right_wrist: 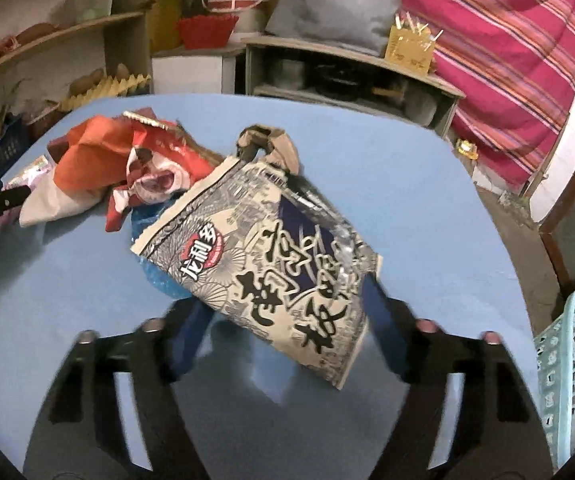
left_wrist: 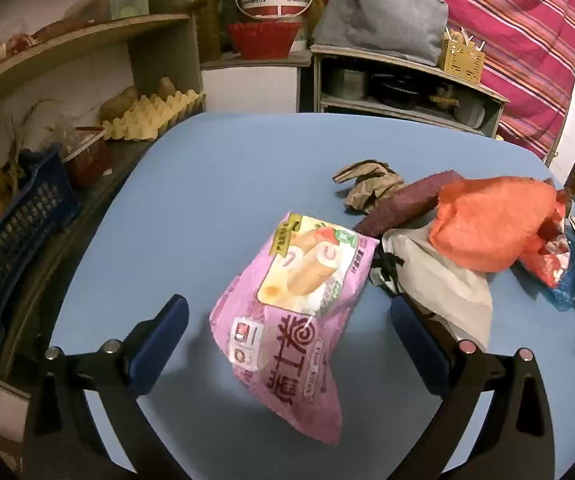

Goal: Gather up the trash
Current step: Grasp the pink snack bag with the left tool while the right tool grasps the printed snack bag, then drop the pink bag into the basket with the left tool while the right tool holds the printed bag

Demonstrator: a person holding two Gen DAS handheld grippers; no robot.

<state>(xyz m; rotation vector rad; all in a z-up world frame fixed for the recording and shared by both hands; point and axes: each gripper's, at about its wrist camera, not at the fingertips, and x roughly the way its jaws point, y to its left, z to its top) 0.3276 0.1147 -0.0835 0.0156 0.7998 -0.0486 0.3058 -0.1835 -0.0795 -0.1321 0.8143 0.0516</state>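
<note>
A pink snack wrapper (left_wrist: 291,316) lies on the blue table (left_wrist: 207,184), between the wide-open fingers of my left gripper (left_wrist: 287,316). Beyond it lie a white bag (left_wrist: 447,284), an orange plastic bag (left_wrist: 491,220), a purple wrapper (left_wrist: 407,204) and crumpled brown paper (left_wrist: 367,184). In the right wrist view a black-and-cream snack bag (right_wrist: 271,264) sits between the fingers of my right gripper (right_wrist: 287,312); the fingers stand apart at its two sides. Behind it are the orange bag (right_wrist: 95,148), a red-white wrapper (right_wrist: 155,176) and brown paper (right_wrist: 275,144).
A light blue basket (right_wrist: 571,380) stands off the table's right edge. A dark blue crate (left_wrist: 19,236) with fruit, an egg tray (left_wrist: 151,116) and shelves line the left. A low shelf (left_wrist: 403,88) with pots and a striped cloth (left_wrist: 519,40) are behind.
</note>
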